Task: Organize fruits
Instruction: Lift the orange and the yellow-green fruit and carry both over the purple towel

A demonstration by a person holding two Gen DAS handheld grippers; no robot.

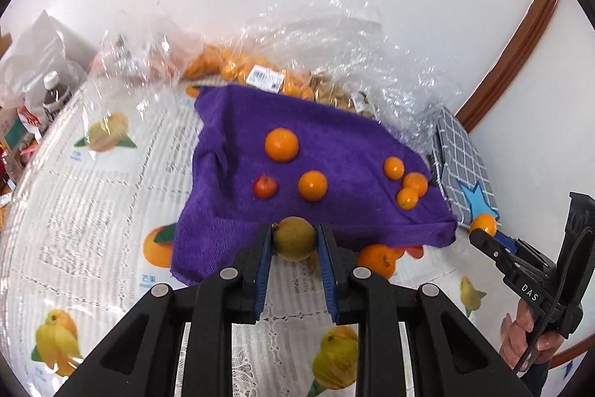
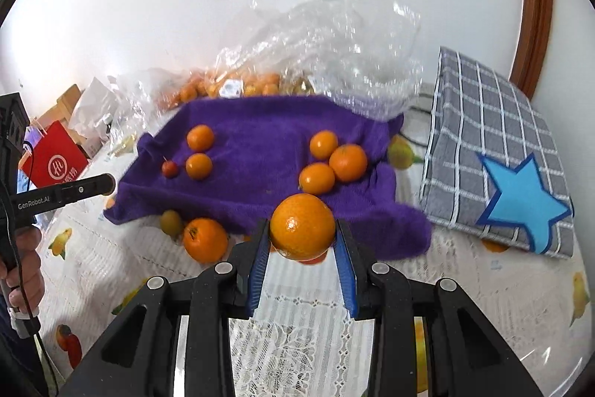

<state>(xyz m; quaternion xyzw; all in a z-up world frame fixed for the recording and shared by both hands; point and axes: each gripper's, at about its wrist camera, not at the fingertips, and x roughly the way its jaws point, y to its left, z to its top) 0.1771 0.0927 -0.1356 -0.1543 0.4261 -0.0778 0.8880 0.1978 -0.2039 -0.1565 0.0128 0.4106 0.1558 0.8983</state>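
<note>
My left gripper (image 1: 294,237) is shut on a greenish-brown round fruit (image 1: 293,237), at the near edge of the purple towel (image 1: 334,151). My right gripper (image 2: 302,236) is shut on an orange (image 2: 302,226), held above the towel's (image 2: 260,144) near edge. On the towel lie two oranges (image 1: 281,144) and a small red fruit (image 1: 265,186) on the left, and three small oranges (image 1: 407,182) clustered on the right. One more orange (image 2: 205,239) lies on the tablecloth just in front of the towel. The greenish fruit also shows in the right wrist view (image 2: 171,222).
A clear plastic bag of small oranges (image 1: 238,66) lies behind the towel. A grey checked pouch with a blue star (image 2: 498,155) sits at the right. A red paper bag (image 2: 55,162), a bottle (image 1: 54,95) and white bags stand at the left. The tablecloth has printed fruit pictures.
</note>
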